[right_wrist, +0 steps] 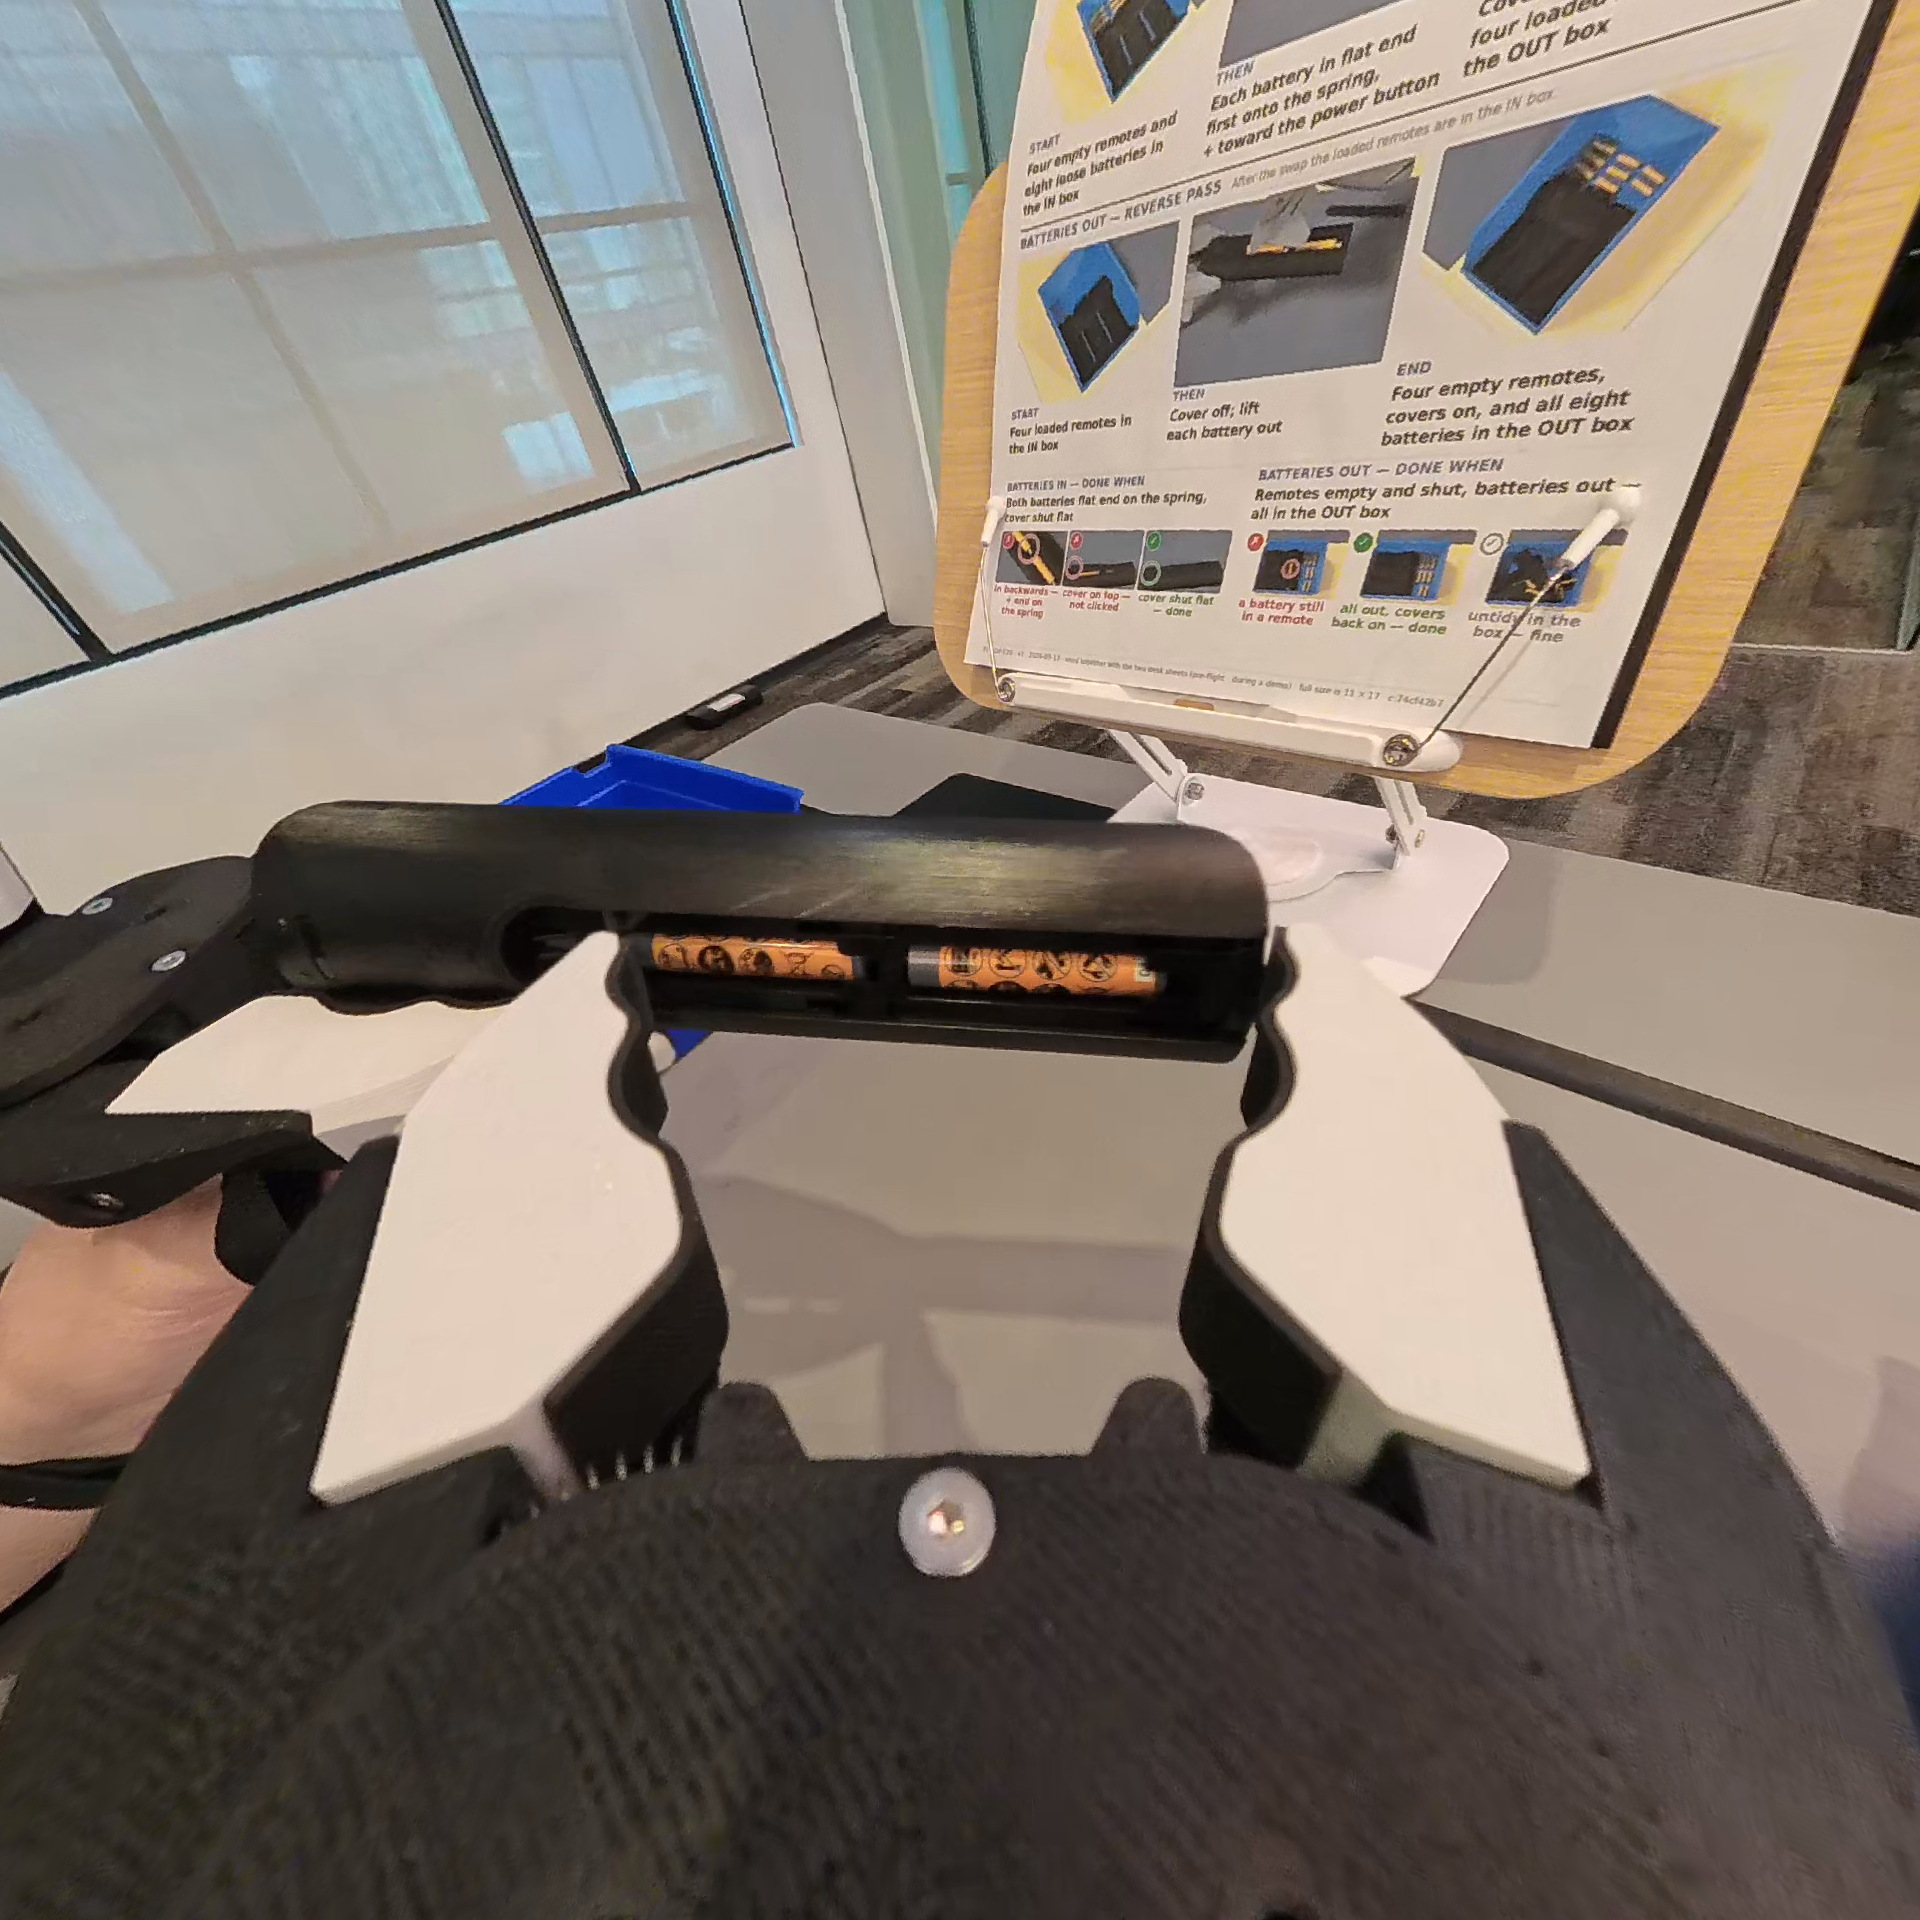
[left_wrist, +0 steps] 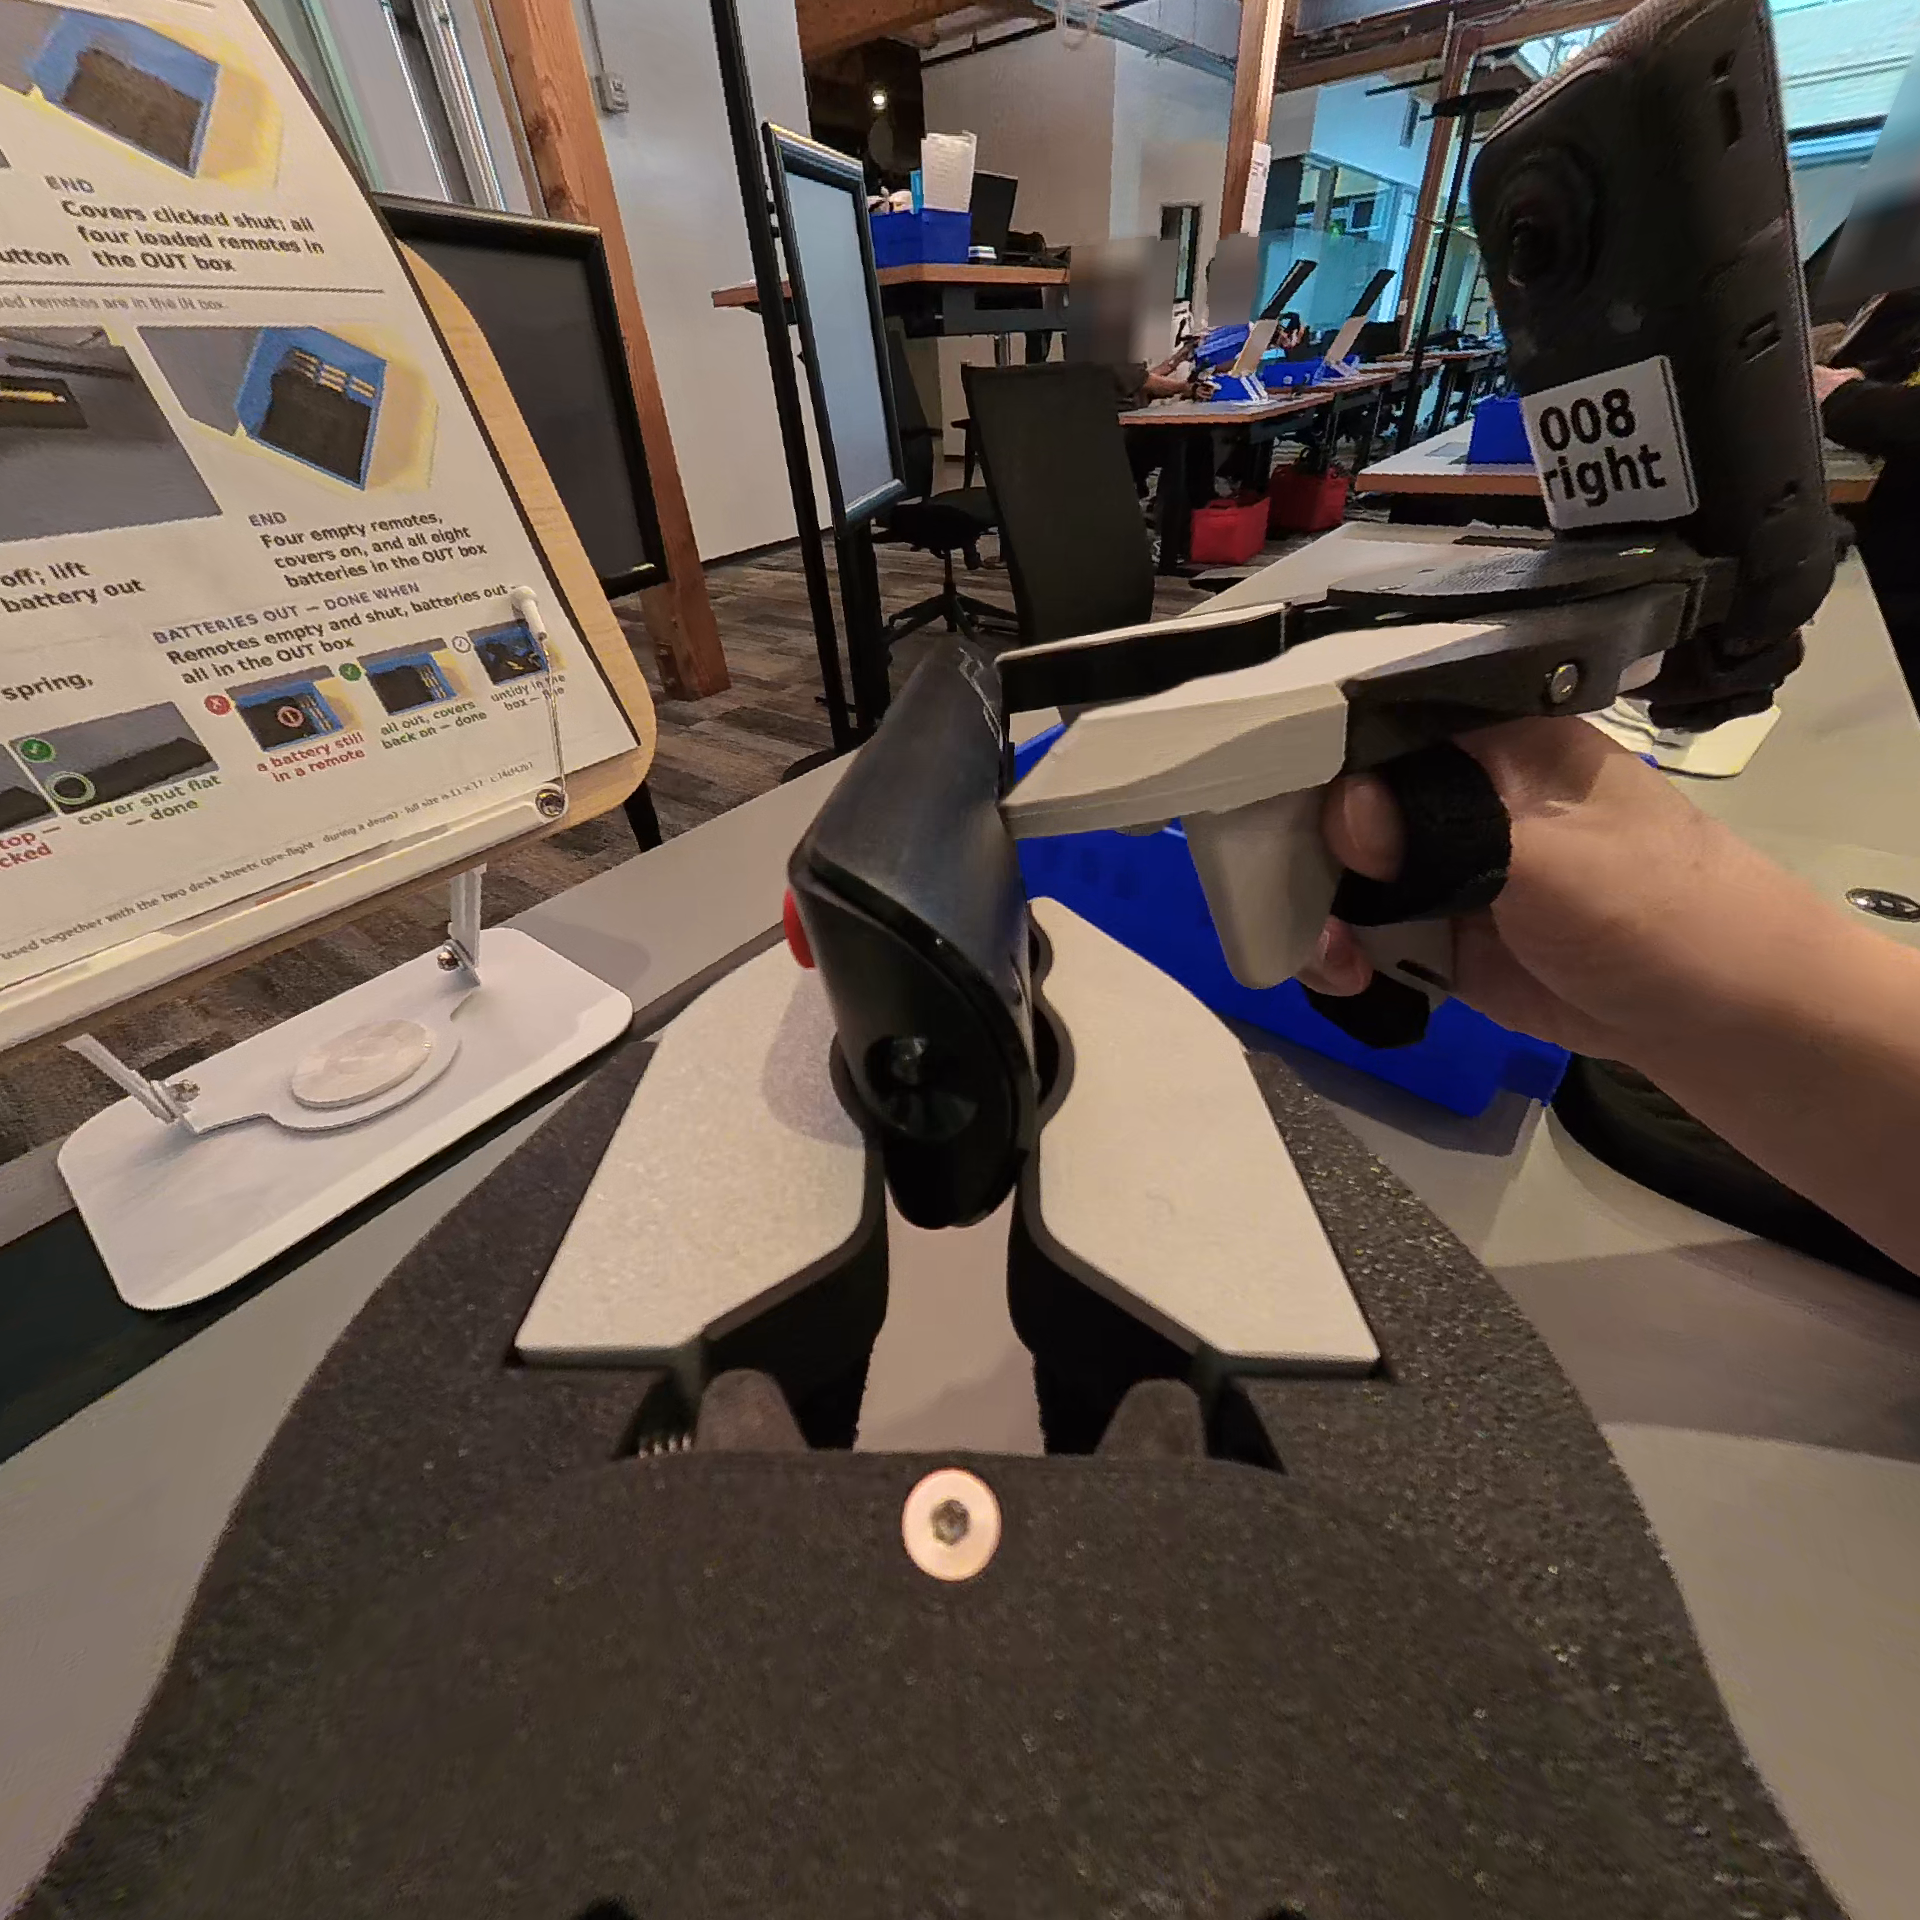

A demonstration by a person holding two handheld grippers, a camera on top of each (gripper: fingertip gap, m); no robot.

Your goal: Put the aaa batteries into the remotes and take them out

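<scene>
A black remote (left_wrist: 914, 935) with a red button stands tilted above the grey table, and my left gripper (left_wrist: 940, 1039) is shut on its lower end. In the right wrist view the remote (right_wrist: 727, 862) lies across. Its battery compartment is open, with two orange AAA batteries (right_wrist: 753, 956) (right_wrist: 1029, 971) inside. My right gripper (right_wrist: 945, 997) is open wide, its fingertips straddling the compartment, one at the remote's end. It also shows in the left wrist view (left_wrist: 1008, 743), against the remote's upper part. The left gripper (right_wrist: 312, 997) holds the remote's far end.
A blue bin (left_wrist: 1195, 914) sits on the table behind the remote and also shows in the right wrist view (right_wrist: 665, 784). An instruction sheet on a wooden stand (right_wrist: 1351, 416) with a white base (left_wrist: 343, 1101) stands at the table's edge. Chairs and desks fill the room behind.
</scene>
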